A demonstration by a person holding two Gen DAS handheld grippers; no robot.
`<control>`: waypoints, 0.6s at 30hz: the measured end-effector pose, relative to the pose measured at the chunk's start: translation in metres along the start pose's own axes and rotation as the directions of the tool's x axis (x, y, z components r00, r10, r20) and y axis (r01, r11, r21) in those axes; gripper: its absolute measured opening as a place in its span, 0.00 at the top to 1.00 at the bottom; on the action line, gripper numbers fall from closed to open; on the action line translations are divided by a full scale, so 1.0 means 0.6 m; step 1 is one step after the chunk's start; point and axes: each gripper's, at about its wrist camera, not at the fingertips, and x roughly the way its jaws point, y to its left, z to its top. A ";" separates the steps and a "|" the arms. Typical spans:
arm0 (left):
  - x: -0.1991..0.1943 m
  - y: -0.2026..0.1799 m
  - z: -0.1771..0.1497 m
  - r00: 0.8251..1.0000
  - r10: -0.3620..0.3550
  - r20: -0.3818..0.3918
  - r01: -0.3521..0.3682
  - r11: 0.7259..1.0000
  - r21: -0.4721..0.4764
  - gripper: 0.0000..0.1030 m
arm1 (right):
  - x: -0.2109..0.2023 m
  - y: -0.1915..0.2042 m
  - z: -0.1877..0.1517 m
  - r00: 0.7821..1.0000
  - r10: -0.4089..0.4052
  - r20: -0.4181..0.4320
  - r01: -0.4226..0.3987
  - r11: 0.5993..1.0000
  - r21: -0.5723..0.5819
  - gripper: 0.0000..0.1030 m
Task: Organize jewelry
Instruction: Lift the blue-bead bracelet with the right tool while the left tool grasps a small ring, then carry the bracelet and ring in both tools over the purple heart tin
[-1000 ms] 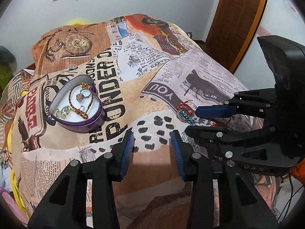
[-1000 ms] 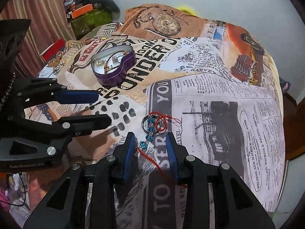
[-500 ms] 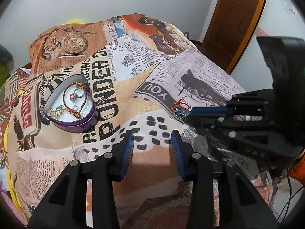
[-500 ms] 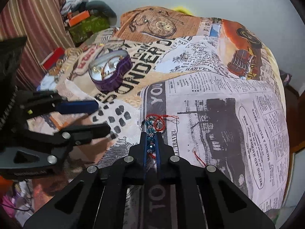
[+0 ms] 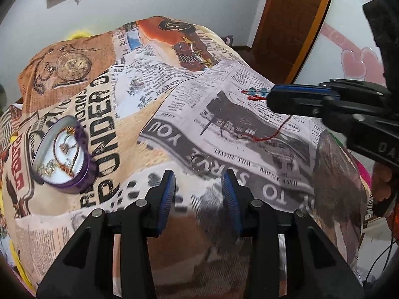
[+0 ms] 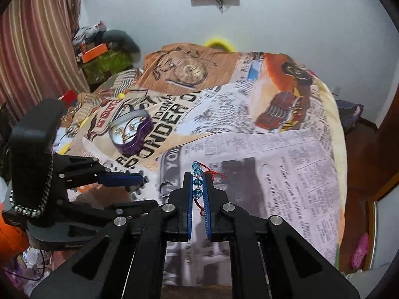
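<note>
My right gripper [image 6: 197,178] is shut on a bracelet of blue beads [image 6: 197,182] strung on red cord, lifted off the bedspread. From the left wrist view the same beads [image 5: 256,91] stick out of the right gripper's [image 5: 270,98] tip, and the red cord [image 5: 268,135] trails down to the cloth. A purple heart-shaped tin [image 5: 65,155] with gold chains and rings inside sits at the left; it also shows as the tin [image 6: 132,134] in the right wrist view. My left gripper [image 5: 198,194] hangs open over the bedspread with nothing between its fingers.
A newspaper-print bedspread [image 5: 224,129] covers the bed. A wooden door [image 5: 291,25] stands at the back right. Striped curtains [image 6: 32,44] and a heap of boxes and clothes [image 6: 104,52] lie to the left of the bed. A pink shoe [image 6: 359,250] lies on the floor.
My right gripper closed on the bead bracelet and lifted it off the bedspread. The left gripper drifted sideways, staying open.
</note>
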 end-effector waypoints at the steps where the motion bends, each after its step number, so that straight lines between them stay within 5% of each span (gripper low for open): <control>1: 0.003 -0.002 0.003 1.000 0.006 0.001 -0.006 1.000 0.006 0.62 | -0.001 -0.004 0.000 1.000 -0.002 0.002 0.002 1.000 0.006 0.93; 9: 0.035 -0.008 0.016 0.999 0.003 -0.046 -0.002 1.000 0.029 0.80 | 0.000 -0.018 -0.005 1.000 -0.011 -0.003 0.011 1.000 0.025 0.93; 18: 0.013 -0.004 0.009 0.999 0.039 -0.002 -0.039 0.999 0.014 0.81 | -0.006 -0.005 0.002 1.000 -0.010 0.002 0.010 1.000 0.017 0.93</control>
